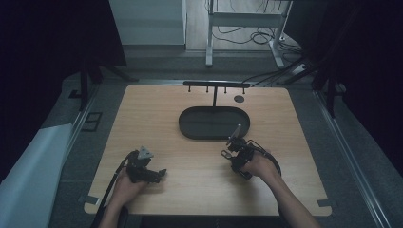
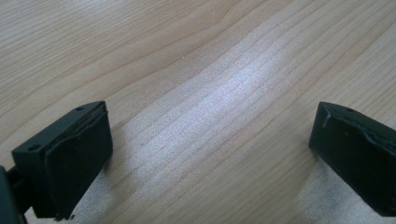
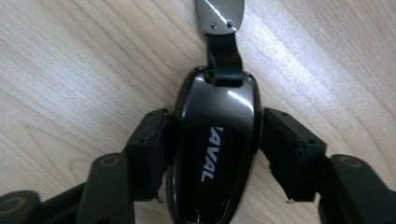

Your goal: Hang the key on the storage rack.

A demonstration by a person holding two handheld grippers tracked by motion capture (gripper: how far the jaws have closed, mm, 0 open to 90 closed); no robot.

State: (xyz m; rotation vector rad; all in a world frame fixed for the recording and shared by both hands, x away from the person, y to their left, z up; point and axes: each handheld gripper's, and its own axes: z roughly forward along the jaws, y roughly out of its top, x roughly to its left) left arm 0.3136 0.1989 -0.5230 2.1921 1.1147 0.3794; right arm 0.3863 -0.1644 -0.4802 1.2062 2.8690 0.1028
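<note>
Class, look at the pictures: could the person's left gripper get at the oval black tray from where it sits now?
Probably yes. The left gripper is open and holds nothing, and bare table lies between it and the tray. The right gripper, shut on a key fob, sits off to the side.

- Two bare forearms reach in from the near edge of the bench, each hand wrapped around a hand-held gripper.
- The left hand [image 1: 127, 186] holds the left hand-held gripper [image 1: 159, 174] low over the wood, with the grey three-cornered plate on top; in the left gripper view its two black jaws stand wide apart with bare wood between them.
- The right hand [image 1: 260, 166] holds the right hand-held gripper [image 3: 214, 154] pointing forward, its jaws pressed against both sides of a glossy dark car key [image 3: 212, 158].
</note>
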